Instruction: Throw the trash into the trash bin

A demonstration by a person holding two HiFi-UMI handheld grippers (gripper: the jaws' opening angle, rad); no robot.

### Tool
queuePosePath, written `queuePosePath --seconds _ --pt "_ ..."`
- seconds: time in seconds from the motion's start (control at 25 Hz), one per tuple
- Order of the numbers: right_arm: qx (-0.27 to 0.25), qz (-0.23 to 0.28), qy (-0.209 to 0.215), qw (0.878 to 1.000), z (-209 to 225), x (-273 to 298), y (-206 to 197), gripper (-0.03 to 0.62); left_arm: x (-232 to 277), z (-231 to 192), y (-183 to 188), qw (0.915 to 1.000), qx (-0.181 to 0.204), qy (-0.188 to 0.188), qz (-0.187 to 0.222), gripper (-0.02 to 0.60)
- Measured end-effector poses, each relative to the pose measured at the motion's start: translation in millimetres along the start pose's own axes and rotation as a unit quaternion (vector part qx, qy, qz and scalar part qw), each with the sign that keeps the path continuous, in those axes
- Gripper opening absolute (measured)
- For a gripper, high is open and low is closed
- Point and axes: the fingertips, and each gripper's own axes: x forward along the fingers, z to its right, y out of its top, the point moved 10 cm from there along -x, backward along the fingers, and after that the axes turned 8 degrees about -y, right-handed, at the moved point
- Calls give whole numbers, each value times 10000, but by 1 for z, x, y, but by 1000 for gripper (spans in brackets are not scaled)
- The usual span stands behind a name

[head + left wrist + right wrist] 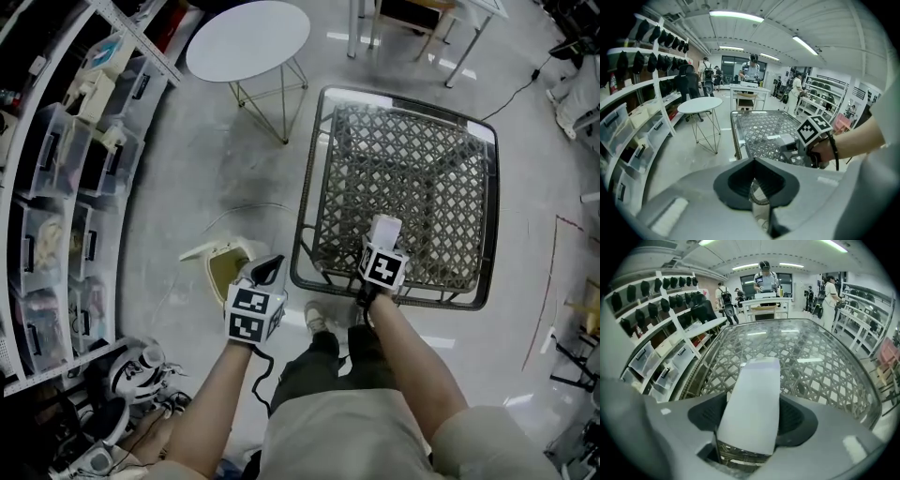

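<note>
A white box [385,229] lies over the near edge of the glass-topped woven table [312,178]. My right gripper [382,247] is shut on it; in the right gripper view the white box [752,404] fills the gap between the dark pads [705,416] above the table [820,366]. To the left, my left gripper [270,269] hangs over the floor beside the table, just right of the trash bin [221,270], whose white lid stands open. Its jaws meet with nothing between them. The left gripper view shows its own shut tips [753,164], and the right gripper with the box [785,139].
A round white side table [248,39] stands at the back left. Shelves with plastic bins [56,187] run along the left wall. Shoes [141,370] lie on the floor at the lower left. People stand at a desk far behind [765,277].
</note>
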Motion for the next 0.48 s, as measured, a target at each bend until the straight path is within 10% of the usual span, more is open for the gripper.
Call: queuePosePath --seconds 0.48 --pt "503 1239 1256 9830 5 -115 89 324 -95 -23 30 9917 -177 838 961 3"
